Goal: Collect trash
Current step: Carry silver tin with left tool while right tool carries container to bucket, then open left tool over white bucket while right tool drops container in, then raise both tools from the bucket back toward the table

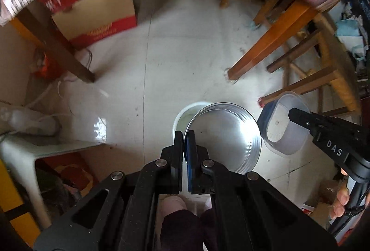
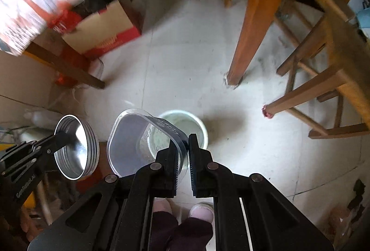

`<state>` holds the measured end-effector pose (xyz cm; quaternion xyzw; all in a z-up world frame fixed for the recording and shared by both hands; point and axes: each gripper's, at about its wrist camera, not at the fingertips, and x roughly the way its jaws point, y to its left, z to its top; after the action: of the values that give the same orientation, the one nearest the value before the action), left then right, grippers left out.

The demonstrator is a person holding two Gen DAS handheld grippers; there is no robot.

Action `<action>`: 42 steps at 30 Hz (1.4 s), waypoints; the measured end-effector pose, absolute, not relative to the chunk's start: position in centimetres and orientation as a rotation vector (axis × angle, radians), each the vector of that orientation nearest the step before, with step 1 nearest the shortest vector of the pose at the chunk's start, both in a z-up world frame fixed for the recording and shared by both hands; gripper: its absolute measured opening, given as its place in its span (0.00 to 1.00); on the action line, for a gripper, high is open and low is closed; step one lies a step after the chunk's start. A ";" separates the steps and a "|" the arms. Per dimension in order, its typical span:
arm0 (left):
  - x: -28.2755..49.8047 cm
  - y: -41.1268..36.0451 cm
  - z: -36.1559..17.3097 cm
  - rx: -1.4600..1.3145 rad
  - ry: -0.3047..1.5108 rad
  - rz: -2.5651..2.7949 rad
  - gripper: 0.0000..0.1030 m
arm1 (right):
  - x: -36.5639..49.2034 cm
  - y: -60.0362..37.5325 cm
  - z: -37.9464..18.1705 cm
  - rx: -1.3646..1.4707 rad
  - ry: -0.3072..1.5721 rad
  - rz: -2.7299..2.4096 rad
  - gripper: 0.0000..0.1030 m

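While both grippers hang above the floor, each is clamped on a piece of trash: the left gripper pinches the rim of a metal tin, its open side turned toward the camera, and the right gripper pinches the wall of a clear tub, tipped on its side. The bin, a pale round bucket on the floor, sits just ahead of and below the right gripper, partly behind the tub; from the left gripper it lies ahead and below too, mostly hidden behind the tin, with only its left rim showing. The step in hand looks like dropping both pieces into it. To do that well, each piece should be brought squarely over the opening before the jaws part, since the mouth seems only a little wider than either piece. One at a time seems wiser, as the two pieces hang near each other and could knock together. A chair leg stands off to the right, well apart from the bin.
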<state>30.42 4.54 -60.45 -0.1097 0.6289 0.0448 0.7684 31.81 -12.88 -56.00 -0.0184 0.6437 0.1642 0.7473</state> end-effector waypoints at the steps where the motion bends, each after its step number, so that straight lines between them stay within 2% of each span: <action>1: 30.4 4.8 -62.1 -0.248 1.377 0.102 0.01 | 31.9 -12.6 -57.5 -0.044 1.419 0.358 0.08; 6: 30.8 5.0 -68.1 -0.272 1.423 0.120 0.01 | 32.7 -11.0 -63.6 -0.082 1.468 0.352 0.08; 11: 31.0 5.0 -71.5 -0.299 1.455 0.121 0.01 | 33.3 -10.2 -67.6 -0.076 1.538 0.368 0.09; 16: 31.6 4.9 -73.2 -0.321 1.478 0.110 0.01 | 33.3 -10.1 -69.0 -0.005 1.604 0.400 0.49; 18: 31.8 4.8 -73.5 -0.325 1.482 0.101 0.01 | 33.2 -10.3 -68.7 -0.020 1.585 0.388 0.52; 21: 32.4 4.1 -73.8 -0.332 1.494 0.079 0.02 | 32.9 -10.4 -67.9 -0.051 1.567 0.380 0.52; 22: 32.6 3.8 -73.8 -0.334 1.496 0.071 0.04 | 32.9 -10.7 -67.7 -0.053 1.562 0.379 0.52; 24: 33.0 3.3 -73.8 -0.339 1.521 0.059 0.13 | 32.9 -10.9 -67.0 -0.056 1.560 0.378 0.52; 25: 33.1 3.2 -73.8 -0.343 1.534 0.059 0.25 | 32.8 -11.1 -66.5 -0.054 1.557 0.376 0.52; 26: 33.2 3.2 -73.7 -0.348 1.544 0.061 0.32 | 33.0 -11.2 -66.3 -0.053 1.554 0.372 0.52; 35: 32.9 2.5 -67.9 -0.329 1.533 0.069 0.33 | 33.4 -11.5 -61.6 -0.070 1.514 0.365 0.52; 42: 32.4 2.8 -57.3 -0.281 1.465 0.071 0.33 | 33.1 -11.5 -53.8 -0.065 1.465 0.384 0.52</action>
<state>32.35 2.82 -57.27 -0.1277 0.6664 0.0324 0.7339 33.09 -11.51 -53.82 -0.0293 0.6644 0.1742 0.7262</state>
